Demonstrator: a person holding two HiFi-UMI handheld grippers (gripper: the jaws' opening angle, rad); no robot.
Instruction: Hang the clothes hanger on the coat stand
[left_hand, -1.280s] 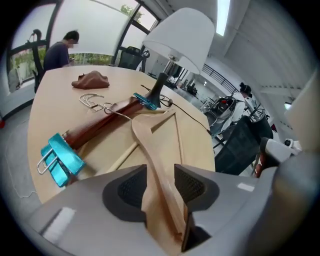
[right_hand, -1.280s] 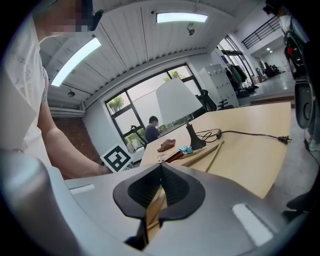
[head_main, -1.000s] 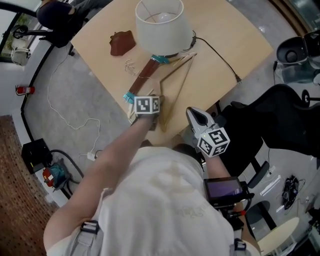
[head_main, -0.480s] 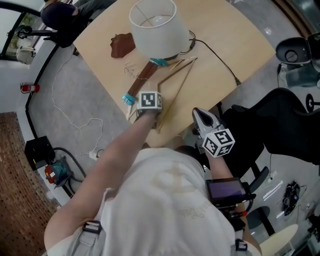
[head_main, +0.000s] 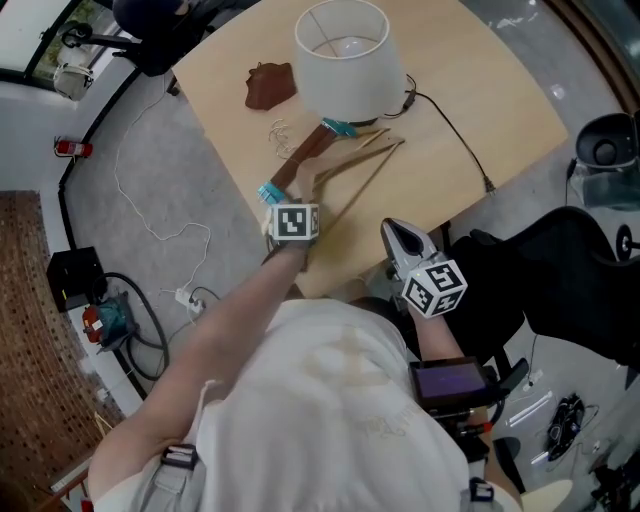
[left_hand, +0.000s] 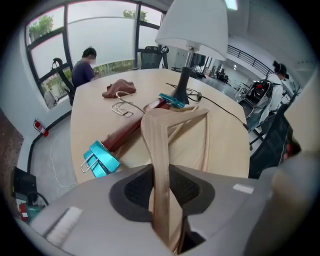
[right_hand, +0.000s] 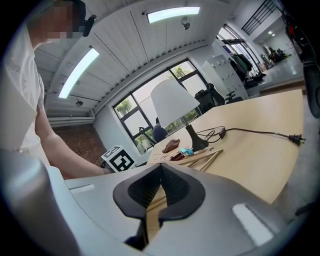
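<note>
Off the table's (head_main: 480, 90) near edge, right gripper (head_main: 392, 232) is hovering with jaws together and nothing in them, probably parked clear of the pickup. Just beyond, left gripper (left_hand: 161, 175) is pointing steeply down. Its jaws have just been closing and the pads are now pinching one arm of the hanger (left_hand: 152, 125), likely because that end is sitting closest. Hanger's far end is resting on the table beside a clip hanger (head_main: 300, 160), under the lamp (head_main: 345, 55). No coat stand is showing, so hanging is looking far off.
</note>
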